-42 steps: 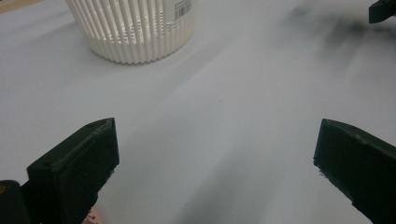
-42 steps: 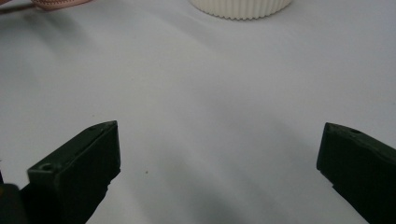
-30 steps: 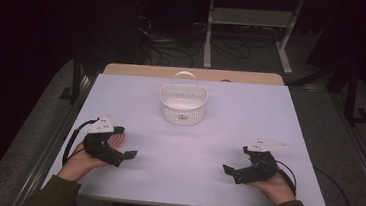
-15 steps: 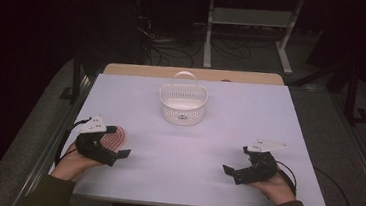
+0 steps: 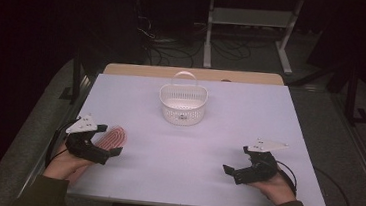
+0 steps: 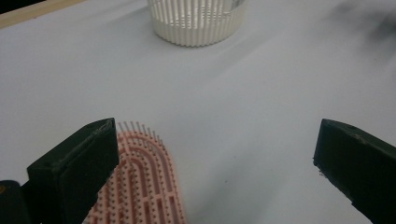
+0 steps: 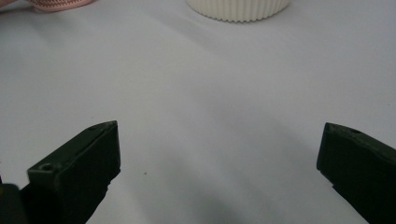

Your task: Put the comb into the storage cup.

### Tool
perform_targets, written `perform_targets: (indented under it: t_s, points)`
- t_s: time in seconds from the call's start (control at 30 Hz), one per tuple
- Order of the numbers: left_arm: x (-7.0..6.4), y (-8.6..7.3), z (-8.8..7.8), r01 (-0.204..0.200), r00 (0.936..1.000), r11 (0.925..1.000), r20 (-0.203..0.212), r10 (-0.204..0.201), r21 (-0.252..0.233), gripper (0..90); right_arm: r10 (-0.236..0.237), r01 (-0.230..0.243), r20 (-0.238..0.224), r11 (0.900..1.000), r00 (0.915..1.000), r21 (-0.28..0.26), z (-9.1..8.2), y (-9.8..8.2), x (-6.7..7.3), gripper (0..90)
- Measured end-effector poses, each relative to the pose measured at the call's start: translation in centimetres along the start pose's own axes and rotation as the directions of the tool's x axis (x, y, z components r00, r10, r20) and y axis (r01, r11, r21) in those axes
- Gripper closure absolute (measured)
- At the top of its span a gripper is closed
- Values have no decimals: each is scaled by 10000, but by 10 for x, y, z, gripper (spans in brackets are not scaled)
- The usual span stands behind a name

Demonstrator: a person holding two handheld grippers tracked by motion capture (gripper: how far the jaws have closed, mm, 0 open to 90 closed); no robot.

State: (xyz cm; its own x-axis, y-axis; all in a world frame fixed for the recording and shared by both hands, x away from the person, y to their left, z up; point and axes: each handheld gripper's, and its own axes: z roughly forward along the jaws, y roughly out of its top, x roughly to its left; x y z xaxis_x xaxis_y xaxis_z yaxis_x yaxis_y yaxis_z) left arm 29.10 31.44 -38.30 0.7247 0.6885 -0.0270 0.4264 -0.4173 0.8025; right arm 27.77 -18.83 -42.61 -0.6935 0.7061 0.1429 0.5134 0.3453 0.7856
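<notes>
My left gripper [image 5: 97,148] sits at the table's [image 5: 204,185] near-left corner with its jaws spread wide and nothing between them. The pink brush [image 5: 111,138] lies flat on the table just beside it, bristles up; in the left gripper view the brush [image 6: 142,186] runs under my left jaw rather than between the two. That is my main worry: if I squeeze from here, one jaw lands on the bristles and the other meets bare table, so I judge the brush would skid away or tip instead of being caught. It is also low and flat, so I would need to get a jaw down to its edge, and scraping the table could push it off the near side.

The basket [image 5: 182,103] stands upright in the middle, well apart from the brush. A carry that comes in low could, I think, knock its wall or handle and shift it.

My right gripper [image 5: 237,172] rests at the near right, jaws wide apart, empty, far from everything.
</notes>
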Motion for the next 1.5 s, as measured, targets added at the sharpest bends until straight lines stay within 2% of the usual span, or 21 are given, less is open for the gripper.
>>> perform_targets:
  t_s: [0.47,0.87,1.2,1.5]
  points:
    - [14,-11,-11,320,9970,9993,-705,-304,208,0,-20,20,0,10000,10000,12,0,0,0,0]
    - [23,-19,-20,687,9901,9967,-1257,-627,440,0,-24,24,-4,10000,10000,-10,-1,0,0,0]
    - [27,-22,-25,974,9841,9939,-1537,-885,514,1,-6,6,12,10000,10000,-9,-1,0,0,0]
    - [27,-23,-24,1122,9816,9898,-1646,-966,879,1,-25,25,10,10000,10000,-19,-1,0,0,0]
